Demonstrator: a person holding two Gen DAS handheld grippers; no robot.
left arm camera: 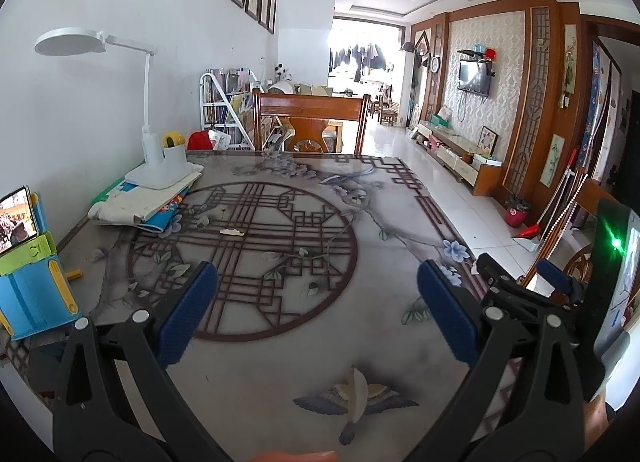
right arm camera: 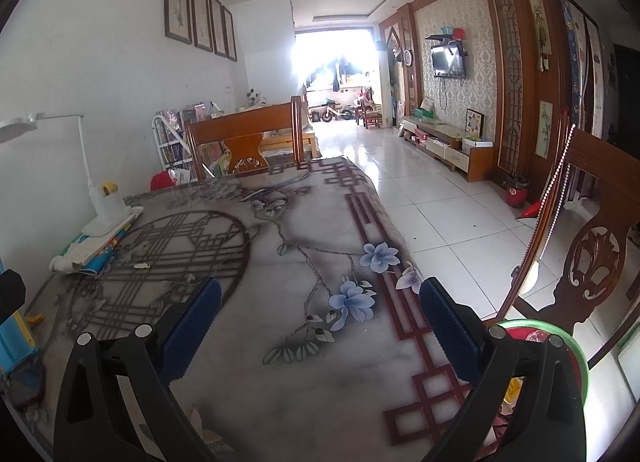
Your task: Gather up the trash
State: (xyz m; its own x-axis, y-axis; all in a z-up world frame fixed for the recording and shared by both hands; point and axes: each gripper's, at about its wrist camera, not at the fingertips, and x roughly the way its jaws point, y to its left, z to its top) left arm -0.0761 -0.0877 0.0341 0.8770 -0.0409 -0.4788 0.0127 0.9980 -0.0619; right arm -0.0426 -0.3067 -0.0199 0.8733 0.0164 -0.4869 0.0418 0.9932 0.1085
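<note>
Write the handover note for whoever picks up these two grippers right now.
Left gripper: open, empty, over the near part of the table.
Right gripper: open, empty, over the table's right edge.
Trash: one small pale scrap lies on the table's round lattice pattern, ahead of the left gripper, near the desk lamp and the stack of papers it stands on.
Bin: a green-rimmed bin with litter inside sits on the floor off the table's right edge, under the right gripper.
Done: nothing in hand.
Left: pick up the scrap and drop it in the bin.
</note>
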